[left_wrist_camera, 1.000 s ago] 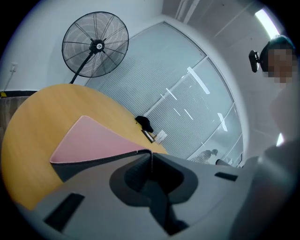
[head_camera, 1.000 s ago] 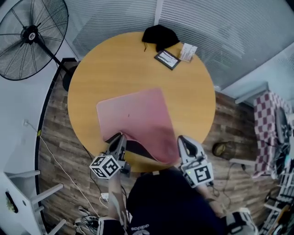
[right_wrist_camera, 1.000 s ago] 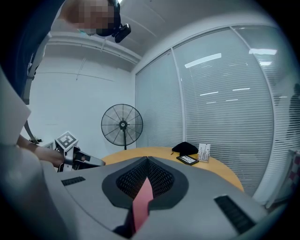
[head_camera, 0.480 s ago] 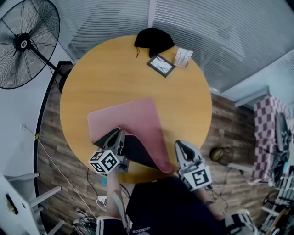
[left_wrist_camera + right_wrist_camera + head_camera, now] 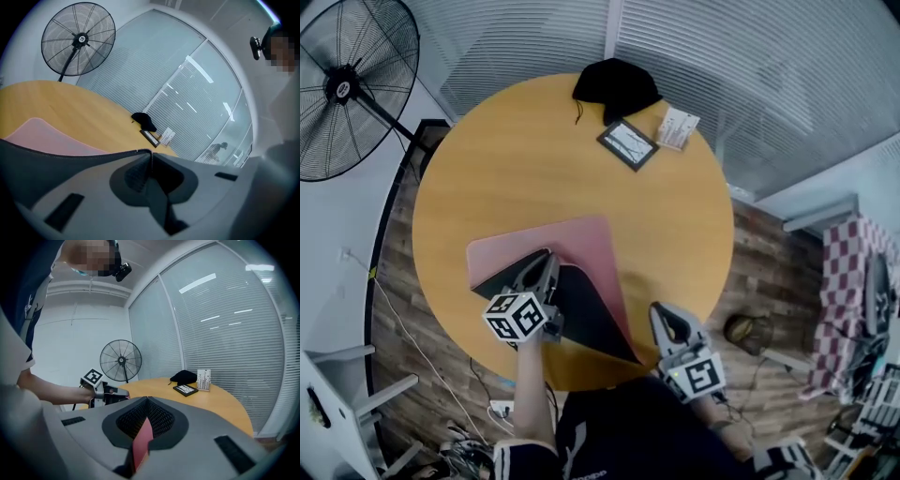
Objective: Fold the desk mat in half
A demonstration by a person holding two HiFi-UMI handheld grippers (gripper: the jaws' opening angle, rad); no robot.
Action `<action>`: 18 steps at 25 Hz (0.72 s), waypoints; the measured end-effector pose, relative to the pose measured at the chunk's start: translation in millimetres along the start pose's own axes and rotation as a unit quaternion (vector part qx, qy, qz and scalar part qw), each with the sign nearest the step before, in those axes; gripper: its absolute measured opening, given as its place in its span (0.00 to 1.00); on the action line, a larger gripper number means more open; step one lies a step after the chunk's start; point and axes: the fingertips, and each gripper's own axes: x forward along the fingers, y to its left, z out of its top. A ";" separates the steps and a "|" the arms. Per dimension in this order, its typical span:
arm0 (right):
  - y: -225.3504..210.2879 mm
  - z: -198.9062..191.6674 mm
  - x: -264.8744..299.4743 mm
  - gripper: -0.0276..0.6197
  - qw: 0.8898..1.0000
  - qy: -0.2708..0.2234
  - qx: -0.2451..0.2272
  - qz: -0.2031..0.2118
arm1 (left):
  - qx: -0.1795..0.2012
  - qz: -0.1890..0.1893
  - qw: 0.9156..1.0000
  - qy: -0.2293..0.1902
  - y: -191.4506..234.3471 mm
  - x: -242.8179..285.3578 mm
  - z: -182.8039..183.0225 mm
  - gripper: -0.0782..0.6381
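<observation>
In the head view, my left hand-held gripper (image 5: 540, 270) covers the spot where it pinches the desk mat (image 5: 577, 246). In its own view, its body blocks everything below the mat's edge. Far beyond it lies a black item (image 5: 617, 84) I can't identify. Beside that, the card (image 5: 679, 127) has print too small to read. The fan (image 5: 347, 84), off to its left, is cut by the frame.
</observation>
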 end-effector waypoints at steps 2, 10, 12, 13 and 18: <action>-6.3 -2.9 2.7 0.05 1.000 0.003 0.004 0.004 | 0.003 0.002 1.000 0.007 -0.1 13.8 -0.1 0.13; -25.2 -12.8 11.0 0.05 0.999 0.030 0.027 -0.010 | -0.003 0.008 0.999 0.043 7.3 65.9 -7.7 0.13; -30.1 -16.4 11.5 0.05 0.999 0.036 0.031 -0.013 | -0.010 0.006 0.999 0.048 6.9 79.0 -10.8 0.13; -31.8 -17.1 12.2 0.05 0.999 0.038 0.033 -0.014 | -0.015 0.005 0.999 0.050 6.5 85.0 -11.6 0.13; -33.6 -19.4 16.2 0.05 0.998 0.047 0.037 -0.017 | -0.035 0.004 0.997 0.065 8.9 107.6 -16.6 0.13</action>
